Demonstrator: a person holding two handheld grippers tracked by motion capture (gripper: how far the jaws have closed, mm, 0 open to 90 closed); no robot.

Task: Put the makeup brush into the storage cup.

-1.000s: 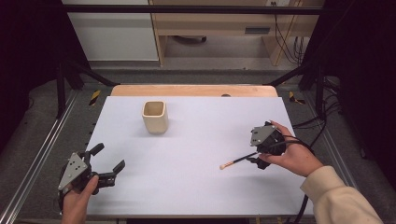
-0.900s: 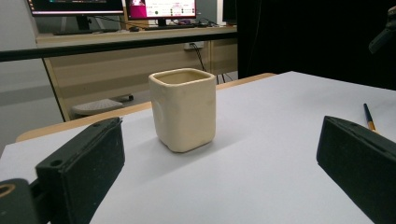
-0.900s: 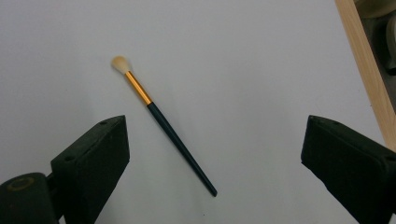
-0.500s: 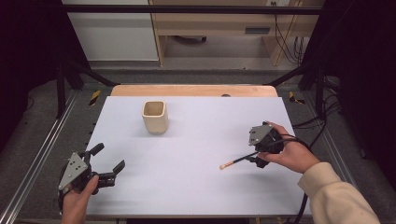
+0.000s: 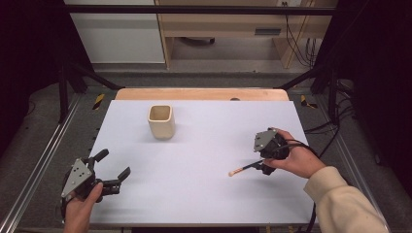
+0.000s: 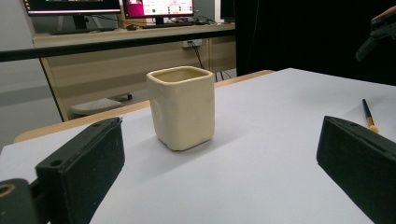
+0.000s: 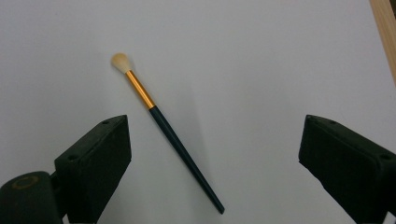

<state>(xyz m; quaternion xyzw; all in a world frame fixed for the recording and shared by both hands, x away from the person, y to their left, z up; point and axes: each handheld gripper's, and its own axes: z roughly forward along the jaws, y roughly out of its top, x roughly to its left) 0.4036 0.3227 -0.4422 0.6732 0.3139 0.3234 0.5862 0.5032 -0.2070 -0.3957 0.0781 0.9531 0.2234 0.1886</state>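
Above the white table's [image 5: 194,194] right half, the right gripper [image 7: 212,154] hangs wide open over a paintbrush [image 7: 168,133] lying flat, while the open left gripper [image 5: 109,170] faces a distant cream cup [image 5: 161,121]

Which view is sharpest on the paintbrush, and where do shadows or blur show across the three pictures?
Right gripper view: the paintbrush is sharp, with a thin shadow beside the handle. Left gripper view: the cream cup is crisp with a soft shadow on the table, while the monitors behind are hazy. High view: evenly lit table, dark surroundings, and the paintbrush is small and soft.
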